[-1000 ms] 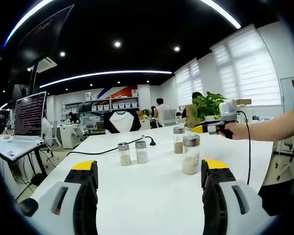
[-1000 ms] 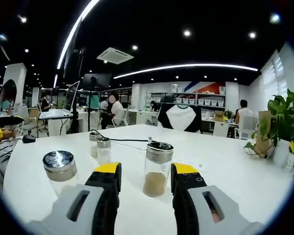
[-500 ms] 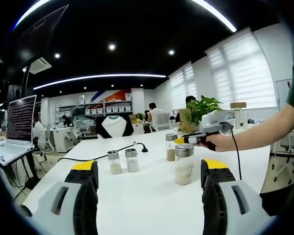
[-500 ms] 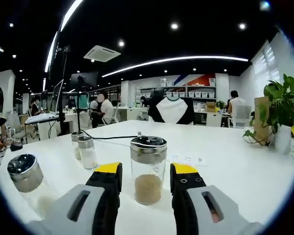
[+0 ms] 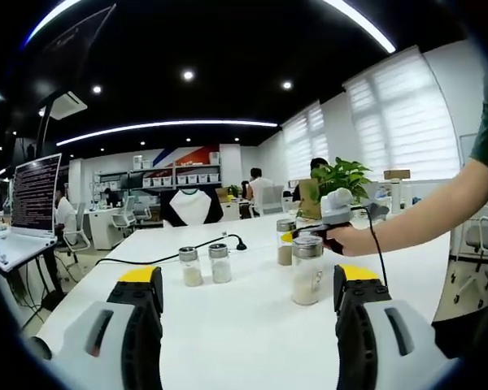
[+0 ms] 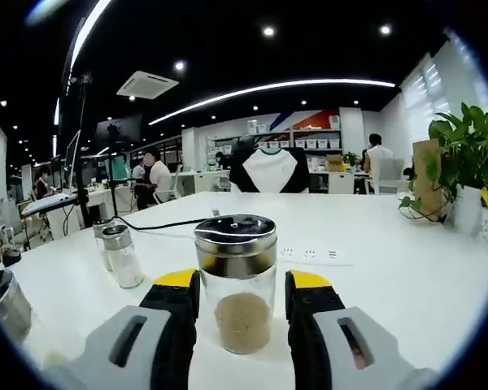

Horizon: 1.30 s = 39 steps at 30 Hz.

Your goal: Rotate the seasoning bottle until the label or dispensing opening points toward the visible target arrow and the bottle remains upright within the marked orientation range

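Closer now than half a second ago, the seasoning bottle (image 6: 237, 292) with brown powder stands upright between the yellow-tipped jaws of my right gripper (image 6: 240, 302), which has eased forward around it; the jaws are spread to either side of the glass, and I cannot tell whether they touch it. From the left gripper view, the same bottle (image 5: 285, 242) sits well ahead and right of my left gripper (image 5: 248, 296), whose jaws stand apart with nothing between them, while the right gripper (image 5: 297, 234) reaches in from the right. A larger white-powder jar (image 5: 307, 270) stands just ahead of the left gripper's right jaw, two small shakers (image 5: 205, 264) ahead of its left jaw, a black cable (image 5: 167, 256) beyond them on the white table (image 5: 252, 341).
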Each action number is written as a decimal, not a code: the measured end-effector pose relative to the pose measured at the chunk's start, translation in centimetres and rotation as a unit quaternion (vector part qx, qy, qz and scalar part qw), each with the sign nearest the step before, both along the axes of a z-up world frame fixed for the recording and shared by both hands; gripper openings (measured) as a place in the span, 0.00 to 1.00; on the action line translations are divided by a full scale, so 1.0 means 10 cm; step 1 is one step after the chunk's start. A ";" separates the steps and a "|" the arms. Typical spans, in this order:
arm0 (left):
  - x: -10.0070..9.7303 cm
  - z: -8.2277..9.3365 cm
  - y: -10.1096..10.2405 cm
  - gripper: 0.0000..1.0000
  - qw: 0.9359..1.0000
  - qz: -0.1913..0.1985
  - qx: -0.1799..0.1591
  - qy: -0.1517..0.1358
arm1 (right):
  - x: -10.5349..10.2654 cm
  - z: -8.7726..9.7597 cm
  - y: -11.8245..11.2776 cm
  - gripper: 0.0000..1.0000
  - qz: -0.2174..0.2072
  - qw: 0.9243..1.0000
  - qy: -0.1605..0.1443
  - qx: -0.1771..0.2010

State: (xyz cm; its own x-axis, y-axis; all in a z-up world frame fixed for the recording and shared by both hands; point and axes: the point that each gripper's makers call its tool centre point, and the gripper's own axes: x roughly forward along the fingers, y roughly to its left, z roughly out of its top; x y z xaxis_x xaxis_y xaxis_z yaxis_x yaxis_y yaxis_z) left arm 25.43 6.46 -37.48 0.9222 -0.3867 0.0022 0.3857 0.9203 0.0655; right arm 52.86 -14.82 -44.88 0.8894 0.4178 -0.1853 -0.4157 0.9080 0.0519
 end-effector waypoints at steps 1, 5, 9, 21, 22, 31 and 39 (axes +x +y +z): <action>0.00 0.00 0.00 0.91 1.000 0.000 0.000 0.000 | 0.01 -0.01 0.01 0.42 -0.001 1.000 0.000 0.002; 0.00 0.01 -0.02 0.91 1.000 -0.002 0.002 -0.002 | 0.07 -0.05 0.04 0.41 -0.001 1.000 0.004 -0.009; 0.00 -0.01 -0.03 0.91 1.000 -0.003 0.002 0.002 | 0.07 -0.06 0.06 0.39 -0.004 1.000 0.007 0.001; 0.01 -0.01 -0.03 0.91 1.000 -0.002 0.000 0.001 | 0.05 -0.08 0.04 0.37 -0.006 1.000 0.015 -0.023; 0.00 -0.01 -0.02 0.91 1.000 -0.002 0.000 0.001 | 0.04 -0.08 0.03 0.37 -0.007 1.000 0.016 -0.024; 0.00 -0.01 -0.02 0.91 1.000 -0.001 0.000 0.001 | 0.01 -0.10 -0.02 0.37 -0.002 0.999 0.019 -0.026; -0.01 -0.02 -0.03 0.91 1.000 -0.002 0.000 0.001 | -0.17 -0.10 -0.08 0.37 -0.006 1.000 0.014 -0.022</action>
